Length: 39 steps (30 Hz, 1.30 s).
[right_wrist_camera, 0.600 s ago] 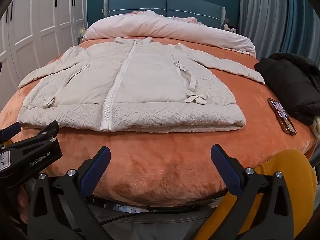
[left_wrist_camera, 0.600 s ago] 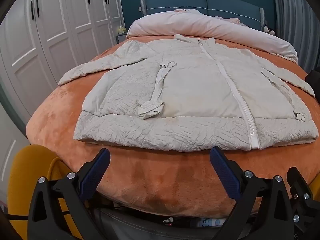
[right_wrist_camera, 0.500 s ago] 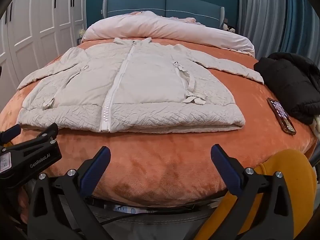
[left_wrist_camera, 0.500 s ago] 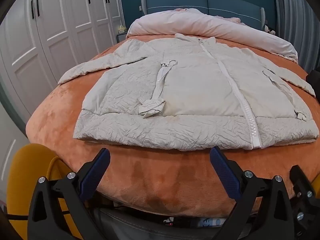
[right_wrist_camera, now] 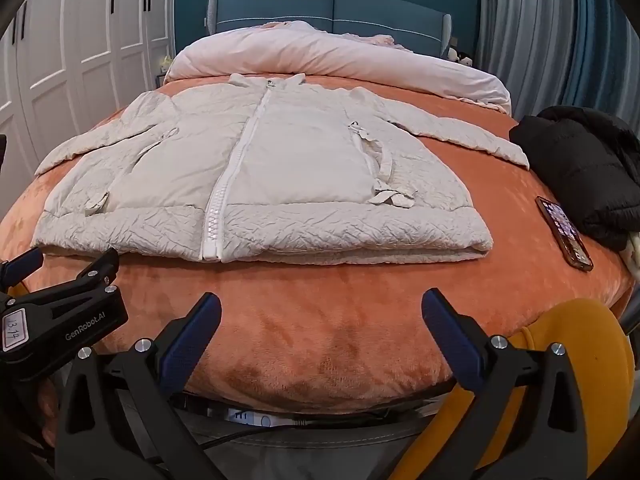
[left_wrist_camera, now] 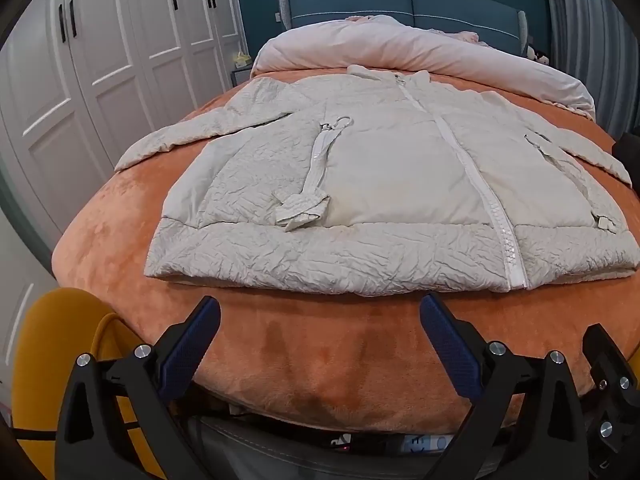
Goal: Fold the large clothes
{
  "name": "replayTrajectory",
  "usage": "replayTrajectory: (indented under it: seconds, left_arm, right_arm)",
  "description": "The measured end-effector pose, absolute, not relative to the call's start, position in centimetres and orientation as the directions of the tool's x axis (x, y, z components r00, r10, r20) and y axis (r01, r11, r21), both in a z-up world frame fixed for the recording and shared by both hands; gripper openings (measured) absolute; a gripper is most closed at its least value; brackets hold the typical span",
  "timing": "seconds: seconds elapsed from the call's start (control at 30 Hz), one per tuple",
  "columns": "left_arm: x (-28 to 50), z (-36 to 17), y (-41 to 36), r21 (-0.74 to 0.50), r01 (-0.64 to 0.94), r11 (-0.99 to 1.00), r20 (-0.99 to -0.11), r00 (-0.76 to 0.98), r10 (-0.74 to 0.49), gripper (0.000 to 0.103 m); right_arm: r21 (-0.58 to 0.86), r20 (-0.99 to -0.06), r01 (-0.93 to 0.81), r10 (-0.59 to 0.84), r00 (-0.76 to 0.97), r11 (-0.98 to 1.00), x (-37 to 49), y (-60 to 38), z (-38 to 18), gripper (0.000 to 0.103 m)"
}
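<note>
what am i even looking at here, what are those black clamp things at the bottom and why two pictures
Those are two hand-held grippers, each with its own camera looking forward past its blue-tipped fingers. One picture comes from the left gripper, the other from the right gripper. Both are open and hold nothing. Ahead is a bed with an orange blanket; a cream jacket lies flat on it, zipped, sleeves spread. At the right lie a black coat and a phone.

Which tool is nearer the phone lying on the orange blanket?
Right. The right tool hangs open off the bed's foot, with the dark-cased phone ahead to its right; the left tool sits farther left, phone outside its view.
</note>
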<state>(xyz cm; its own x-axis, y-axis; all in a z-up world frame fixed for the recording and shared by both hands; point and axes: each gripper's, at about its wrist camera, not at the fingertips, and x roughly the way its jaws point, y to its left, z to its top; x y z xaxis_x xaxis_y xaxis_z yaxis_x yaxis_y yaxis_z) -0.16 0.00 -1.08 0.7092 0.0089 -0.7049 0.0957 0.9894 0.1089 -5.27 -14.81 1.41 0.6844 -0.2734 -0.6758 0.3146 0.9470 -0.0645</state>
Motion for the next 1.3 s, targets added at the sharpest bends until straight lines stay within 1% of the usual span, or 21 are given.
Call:
replayTrajectory:
  seconds: [1.3]
  left_arm:
    - [-0.13,-1.45,-0.22,0.119,0.113,0.987,-0.709,0.705,0.005,0.098]
  right_arm:
    - [-0.068,-0.670,0.313,-0.276,0.690,0.947,-5.21,-14.45,1.46,0.098]
